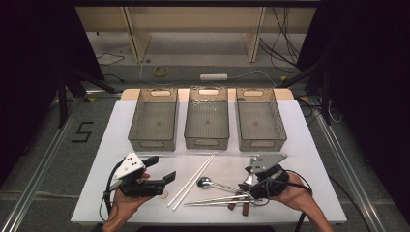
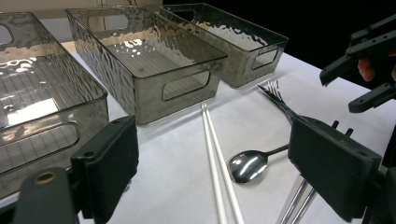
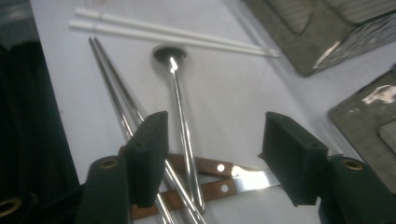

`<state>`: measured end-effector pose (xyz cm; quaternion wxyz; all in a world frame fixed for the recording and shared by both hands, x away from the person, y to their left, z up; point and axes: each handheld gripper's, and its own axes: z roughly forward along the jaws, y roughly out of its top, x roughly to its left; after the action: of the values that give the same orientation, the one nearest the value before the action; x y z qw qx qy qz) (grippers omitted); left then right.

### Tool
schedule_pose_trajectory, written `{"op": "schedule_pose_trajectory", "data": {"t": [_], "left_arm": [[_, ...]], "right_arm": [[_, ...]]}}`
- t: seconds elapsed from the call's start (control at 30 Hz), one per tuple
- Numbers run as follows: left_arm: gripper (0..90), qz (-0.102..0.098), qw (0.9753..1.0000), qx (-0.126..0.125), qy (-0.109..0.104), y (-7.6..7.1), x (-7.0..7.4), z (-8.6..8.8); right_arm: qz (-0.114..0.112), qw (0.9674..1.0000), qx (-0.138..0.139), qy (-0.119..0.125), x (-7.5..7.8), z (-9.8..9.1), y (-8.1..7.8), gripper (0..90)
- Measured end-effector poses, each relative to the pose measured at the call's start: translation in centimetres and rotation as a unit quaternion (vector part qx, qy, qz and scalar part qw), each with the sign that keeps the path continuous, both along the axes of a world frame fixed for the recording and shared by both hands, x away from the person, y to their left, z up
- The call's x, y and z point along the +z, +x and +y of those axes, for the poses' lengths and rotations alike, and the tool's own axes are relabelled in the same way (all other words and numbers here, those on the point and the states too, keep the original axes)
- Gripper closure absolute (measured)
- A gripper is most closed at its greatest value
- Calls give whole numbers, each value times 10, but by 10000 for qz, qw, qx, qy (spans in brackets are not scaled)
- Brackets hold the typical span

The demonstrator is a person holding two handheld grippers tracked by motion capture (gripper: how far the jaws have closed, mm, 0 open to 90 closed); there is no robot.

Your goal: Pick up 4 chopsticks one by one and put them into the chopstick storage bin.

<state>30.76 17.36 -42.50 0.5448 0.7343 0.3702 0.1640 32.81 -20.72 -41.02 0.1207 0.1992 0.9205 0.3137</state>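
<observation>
A metal spoon (image 1: 204, 182) (image 2: 247, 165) (image 3: 170, 53) lies on the white table near its front, bowl to the left. A pair of white chopsticks (image 1: 193, 179) (image 2: 212, 140) (image 3: 173, 35) lies aslant to its left. Metal chopsticks (image 1: 212, 199) (image 3: 114, 88) and two wood-handled pieces of cutlery (image 3: 201, 165) lie crossed under my right gripper (image 1: 247, 183) (image 3: 215, 154). Its jaws stand apart above the spoon's handle, touching nothing. A fork (image 2: 275, 93) shows its tines in the left gripper view. My left gripper (image 1: 162, 169) (image 2: 219, 163) is open wide, empty, left of the white chopsticks.
Three translucent grey bins stand side by side behind the cutlery: left (image 1: 153, 145), middle (image 1: 207, 143), right (image 1: 261, 144). A bare strip of white table (image 1: 309, 159) runs right of the right hand. Beyond the table are a floor with cables and shelf legs.
</observation>
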Motion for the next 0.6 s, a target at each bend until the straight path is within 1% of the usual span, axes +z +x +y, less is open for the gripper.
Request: {"op": "schedule_pose_trajectory", "data": {"t": [0.03,0.1,0.13,0.17,0.2,0.27,0.33,0.37,0.4,0.5,0.6], "left_arm": [[158,-2,10000,-2,6,0,0,0],[158,-8,10000,-8,15,0,0,0],[158,-12,10000,-12,24,0,0,0],[158,-3,10000,-12,12,0,0,0],[158,-2,10000,-13,13,0,0,-1],[158,-2,10000,-14,20,0,0,-1],[158,-6,10000,-16,19,0,0,-1],[158,-5,10000,-18,22,0,0,-1],[158,-5,10000,-18,22,0,0,-1],[158,-7,10000,-20,22,0,0,-1],[159,-7,10000,-19,20,0,0,-1]], "right_arm": [[0,10000,0,0,0,0,0,446],[55,9997,157,-179,-2,5,2,480],[122,9993,236,-278,-4,7,2,496],[226,9977,406,-493,-7,12,3,522],[226,9977,406,-493,-7,12,3,522],[247,9956,529,-738,-11,17,4,553],[305,9939,603,-872,-14,22,4,585],[334,9916,705,-1032,-17,25,4,610],[334,9916,705,-1032,-17,25,4,610],[411,9890,845,-1141,-19,29,5,642],[442,9864,953,-1267,-22,32,5,669]]}}
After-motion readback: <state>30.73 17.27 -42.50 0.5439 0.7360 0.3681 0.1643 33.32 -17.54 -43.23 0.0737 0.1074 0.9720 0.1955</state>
